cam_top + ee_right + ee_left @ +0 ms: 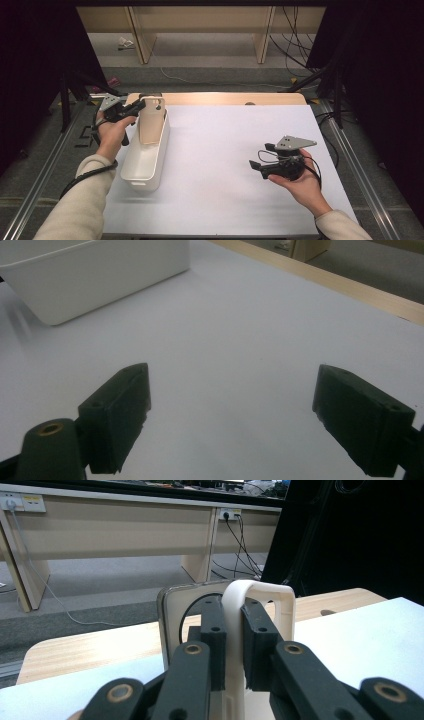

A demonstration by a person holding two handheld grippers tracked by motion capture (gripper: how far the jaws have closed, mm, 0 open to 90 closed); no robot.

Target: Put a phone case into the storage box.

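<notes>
A long white bin lies at the left of the white table cover. A pale flat board with a white loop handle stands upright in the bin's far end. My left gripper comes from the left and is shut on that handle, one pad on each side of the loop. Just behind the handle is a flat panel with a dark rim and a round ring. My right gripper is held at the right over bare cover, open and pointing towards the bin, with nothing between its fingers.
The wooden table edge runs along the far side. Metal rails flank the table. Beyond it are pale desks, wall sockets and loose cables on the floor. Dark curtains stand at both sides.
</notes>
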